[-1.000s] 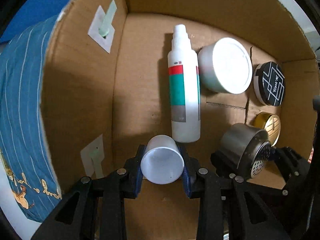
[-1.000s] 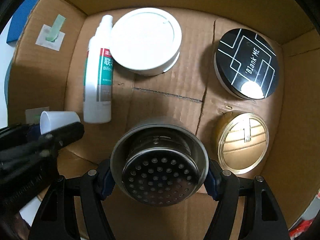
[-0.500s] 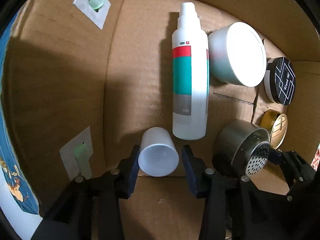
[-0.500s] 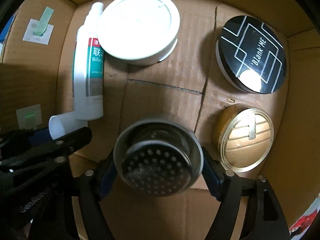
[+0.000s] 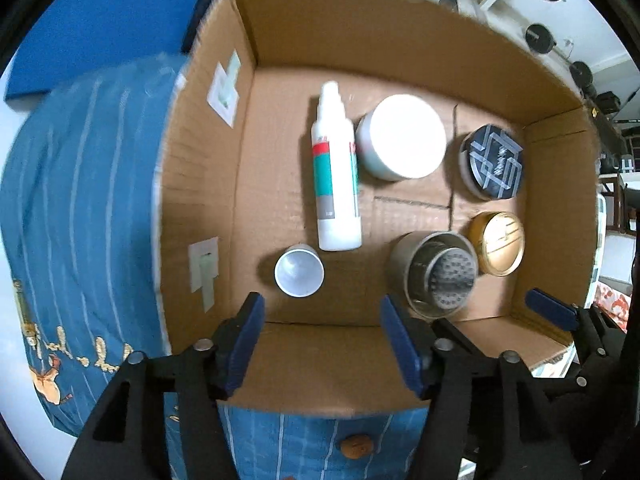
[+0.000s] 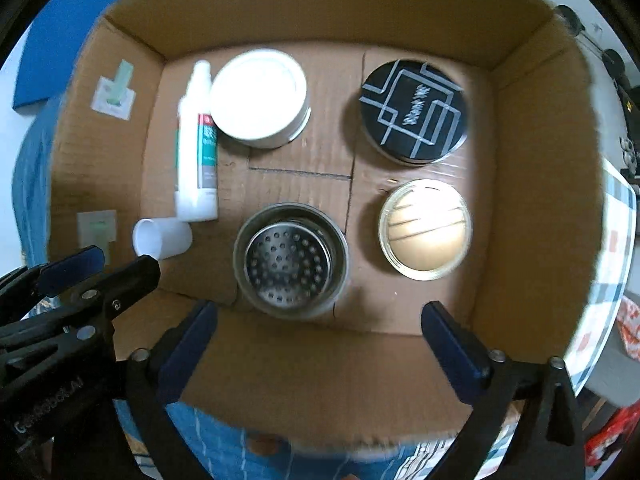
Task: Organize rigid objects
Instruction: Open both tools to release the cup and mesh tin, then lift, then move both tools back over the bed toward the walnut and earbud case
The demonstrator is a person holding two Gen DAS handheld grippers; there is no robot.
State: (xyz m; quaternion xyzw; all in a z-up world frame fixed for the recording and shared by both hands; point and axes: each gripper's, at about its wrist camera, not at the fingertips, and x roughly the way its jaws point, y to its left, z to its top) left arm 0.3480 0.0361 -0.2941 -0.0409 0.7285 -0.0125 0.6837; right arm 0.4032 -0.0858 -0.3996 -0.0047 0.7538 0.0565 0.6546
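Note:
An open cardboard box (image 5: 360,32) holds a white spray bottle (image 5: 336,184) lying flat, a white round jar (image 5: 404,136), a black patterned tin (image 5: 494,166) and a gold tin (image 5: 498,242). A small white cap (image 5: 299,272) rests on the box floor, mouth toward the camera, just beyond my left gripper (image 5: 322,320). That gripper's jaws are opening with nothing between them. A steel strainer cup (image 6: 290,264) stands on the floor below my right gripper (image 6: 318,316), whose jaws are opening wide and clear of it. The left gripper's fingers (image 6: 92,268) show at the left edge.
The box (image 6: 320,4) rests on a blue striped cloth (image 5: 80,200), with a blue mat (image 5: 100,32) behind it. Two taped labels (image 5: 224,88) sit on the left wall. The left part of the box floor is bare. Dark weights (image 5: 540,38) lie beyond the far right.
Both grippers opened and rose toward the box rim. The left let go of the white cap and the right let go of the steel cup; both stay on the box floor.

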